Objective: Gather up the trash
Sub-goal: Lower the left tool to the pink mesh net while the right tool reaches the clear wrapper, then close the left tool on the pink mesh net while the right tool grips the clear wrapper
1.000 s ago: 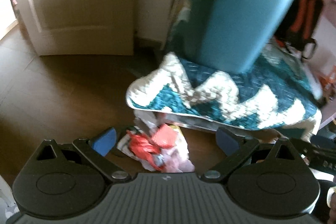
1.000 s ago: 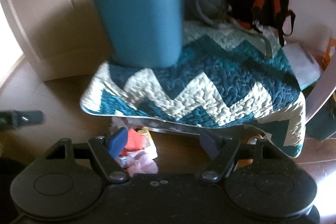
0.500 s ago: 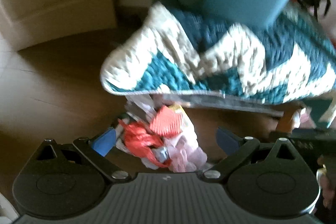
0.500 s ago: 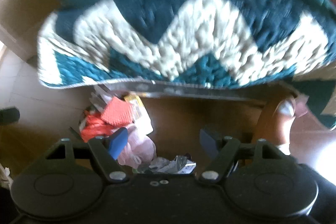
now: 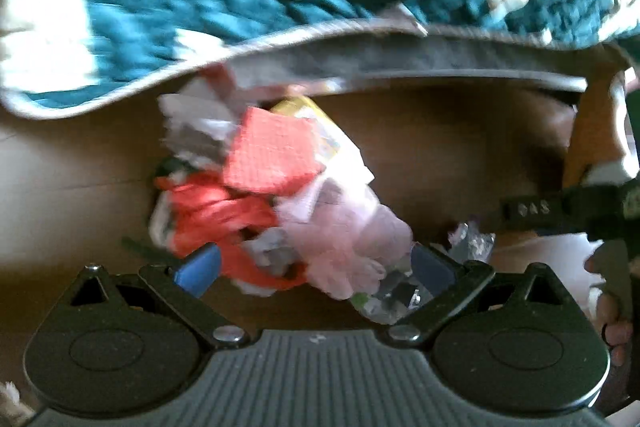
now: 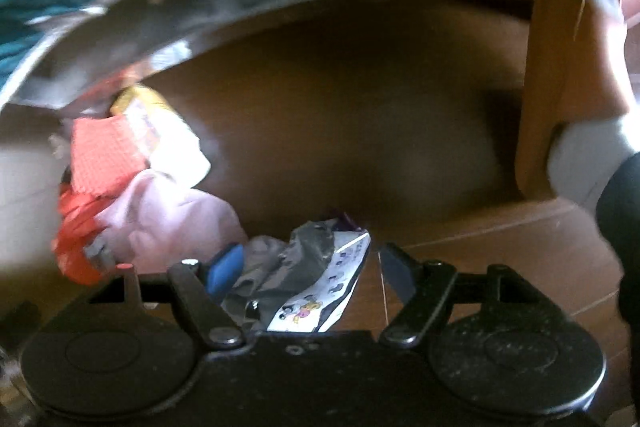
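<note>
A trash pile lies on the brown wooden floor under a quilt-covered seat. It holds a red plastic bag, an orange-red mesh piece, a pink plastic bag and a yellow wrapper. My left gripper is open, low over the pile, its blue-padded fingers either side of the red and pink bags. A crumpled silver and white wrapper lies between the fingers of my right gripper, which is open. The pink bag and red bag sit just left of it.
The teal and white quilt overhangs the pile from above. A wooden chair leg stands at the right, with something white at its foot. A person's hand shows at the right edge. Bare floor lies behind the wrapper.
Both grippers dropped toward the floor and closed in on the trash pile. The teal bin on the seat left the view. The silver wrapper now lies between the right fingers.
</note>
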Motion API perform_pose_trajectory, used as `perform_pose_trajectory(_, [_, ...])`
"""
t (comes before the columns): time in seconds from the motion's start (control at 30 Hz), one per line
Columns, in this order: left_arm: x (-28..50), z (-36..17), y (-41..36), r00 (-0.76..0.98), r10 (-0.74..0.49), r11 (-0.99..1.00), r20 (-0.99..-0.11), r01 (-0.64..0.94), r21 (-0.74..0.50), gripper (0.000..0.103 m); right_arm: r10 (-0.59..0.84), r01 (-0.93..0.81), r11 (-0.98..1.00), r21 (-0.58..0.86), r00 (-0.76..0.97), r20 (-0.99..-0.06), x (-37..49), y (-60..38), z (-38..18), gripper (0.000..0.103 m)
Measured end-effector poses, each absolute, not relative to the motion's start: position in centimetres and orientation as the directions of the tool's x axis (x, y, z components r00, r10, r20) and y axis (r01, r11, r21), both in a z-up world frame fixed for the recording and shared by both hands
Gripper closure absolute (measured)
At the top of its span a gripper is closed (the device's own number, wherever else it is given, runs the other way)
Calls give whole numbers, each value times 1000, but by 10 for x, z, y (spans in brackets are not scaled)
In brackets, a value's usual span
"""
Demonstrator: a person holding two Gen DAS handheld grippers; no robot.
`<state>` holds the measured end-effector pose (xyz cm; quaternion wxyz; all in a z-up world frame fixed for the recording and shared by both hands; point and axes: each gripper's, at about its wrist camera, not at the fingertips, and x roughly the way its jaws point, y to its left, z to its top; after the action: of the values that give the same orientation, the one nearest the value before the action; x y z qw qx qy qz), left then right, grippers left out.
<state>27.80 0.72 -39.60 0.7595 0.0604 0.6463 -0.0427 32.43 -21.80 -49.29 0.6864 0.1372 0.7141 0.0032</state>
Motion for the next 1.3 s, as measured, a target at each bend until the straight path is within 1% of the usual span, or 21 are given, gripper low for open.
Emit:
perform_pose_trajectory(0.17, [283, -443, -21, 153, -26, 965, -988, 264, 16, 2, 256, 279, 934, 223, -84, -963, 328, -216, -529, 28])
perform_pose_trajectory(0.33, [290, -477, -26, 116, -2, 958, -993, 285, 32, 2, 269, 308, 925, 222, -120, -956, 328, -215, -552, 28])
perform_pose_trajectory(0.57, [293, -504, -34, 89, 3, 944, -996, 328, 32, 3, 270, 357, 913, 196, -170, -948, 327, -224, -580, 30])
perform_pose_trajectory(0.63, [295, -511, -35, 76, 0, 945, -997, 325, 25, 10, 264, 364, 912, 187, -174, -949, 326, -226, -584, 30])
perform_pose_trajectory(0.73, [298, -523, -35, 49, 15, 946, -999, 324, 30, 29, 256, 362, 914, 182, -168, -952, 326, -226, -589, 31])
perform_pose_trajectory(0.77, [300, -526, -35, 40, 14, 946, -999, 322, 26, 32, 255, 363, 914, 181, -167, -952, 326, -226, -590, 31])
perform_pose_trajectory(0.83, [302, -531, -34, 32, 11, 948, -999, 317, 20, 46, 255, 365, 913, 182, -164, -953, 326, -228, -589, 31])
perform_pose_trajectory(0.87, [303, -533, -34, 30, 9, 949, -1000, 314, 18, 49, 255, 361, 914, 183, -161, -954, 326, -228, -589, 32])
perform_pose_trajectory(0.9, [303, -533, -34, 28, 6, 950, -1000, 313, 14, 54, 253, 355, 917, 183, -162, -954, 326, -228, -589, 32])
perform_pose_trajectory(0.93, [303, -534, -34, 28, 3, 950, -1000, 312, 12, 64, 249, 348, 920, 181, -161, -955, 326, -228, -589, 34])
perform_pose_trajectory(0.97, [303, -534, -34, 26, 0, 950, -1000, 312, 8, 68, 242, 340, 924, 176, -162, -957, 327, -228, -589, 43])
perform_pose_trajectory(1.0, [303, -535, -34, 23, -3, 951, -1000, 310, 4, 73, 238, 334, 927, 173, -166, -957, 327, -226, -589, 57])
perform_pose_trajectory(1.03, [303, -535, -33, 22, -7, 951, -1000, 309, 0, 78, 238, 335, 927, 169, -179, -955, 327, -226, -591, 75])
perform_pose_trajectory(1.1, [303, -534, -33, 15, -21, 951, -1000, 309, -15, 85, 237, 334, 928, 165, -187, -953, 326, -226, -591, 75])
perform_pose_trajectory(1.13, [303, -535, -33, 13, -24, 951, -1000, 308, -19, 87, 228, 318, 934, 160, -188, -955, 327, -226, -590, 77])
perform_pose_trajectory(1.23, [303, -528, -32, 5, -38, 954, -999, 298, -35, 90, 194, 281, 950, 137, -186, -963, 328, -224, -583, 83])
perform_pose_trajectory(1.3, [300, -518, -33, 3, -17, 956, -1000, 294, -16, 92, 171, 255, 959, 122, -180, -969, 327, -224, -574, 86])
